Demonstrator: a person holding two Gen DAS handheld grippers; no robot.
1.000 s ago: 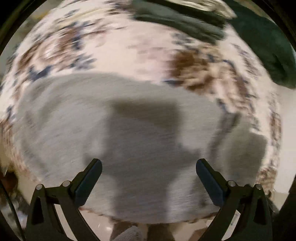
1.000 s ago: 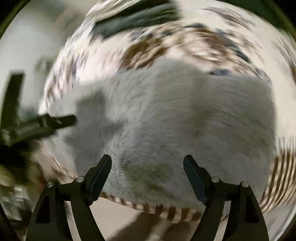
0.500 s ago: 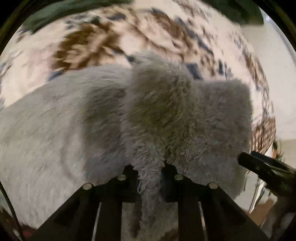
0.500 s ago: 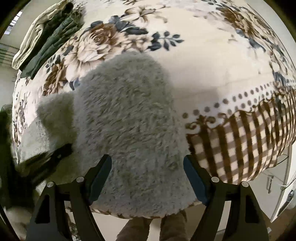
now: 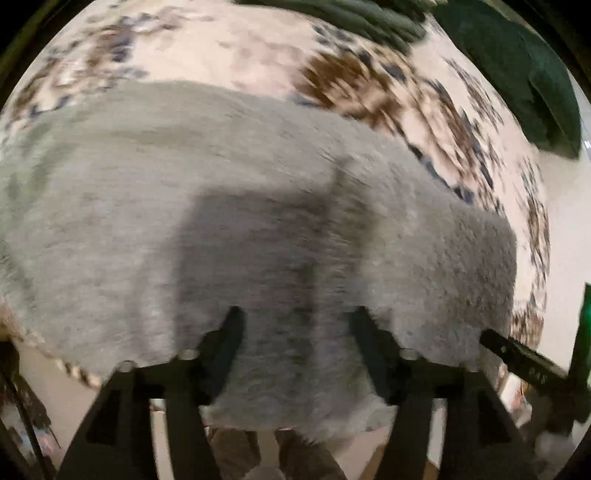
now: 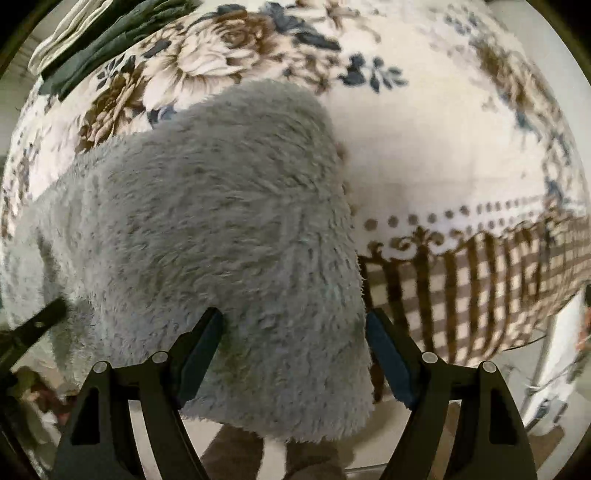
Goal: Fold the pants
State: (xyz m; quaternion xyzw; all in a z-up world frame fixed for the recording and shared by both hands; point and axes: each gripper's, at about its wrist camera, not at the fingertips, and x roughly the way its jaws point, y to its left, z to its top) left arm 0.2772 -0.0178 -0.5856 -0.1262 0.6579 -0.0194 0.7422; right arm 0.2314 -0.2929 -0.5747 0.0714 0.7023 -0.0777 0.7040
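Note:
The grey fleece pants [image 5: 258, 206] lie spread on the floral tablecloth [image 5: 221, 48], their near edge hanging over the table's front. My left gripper [image 5: 295, 328] is open, its fingers either side of the hanging grey edge, holding nothing. In the right wrist view the pants [image 6: 221, 229] end in a rounded fold over the front edge. My right gripper [image 6: 293, 332] is open around that fold, empty. The right gripper's finger [image 5: 524, 358] shows at the lower right of the left wrist view, and the left gripper's finger [image 6: 37, 325] at the left of the right wrist view.
Folded dark green and cream clothes [image 6: 107, 33] lie at the far left of the table, also seen in the left wrist view [image 5: 369, 18]. A dark green cloth [image 5: 532, 74] lies far right. The tablecloth's checked border [image 6: 480, 288] hangs over the front edge.
My left gripper was shut on a bunched ridge of the pants half a second ago; it has opened and the cloth has dropped flat. My right gripper stayed open and shifted slightly closer.

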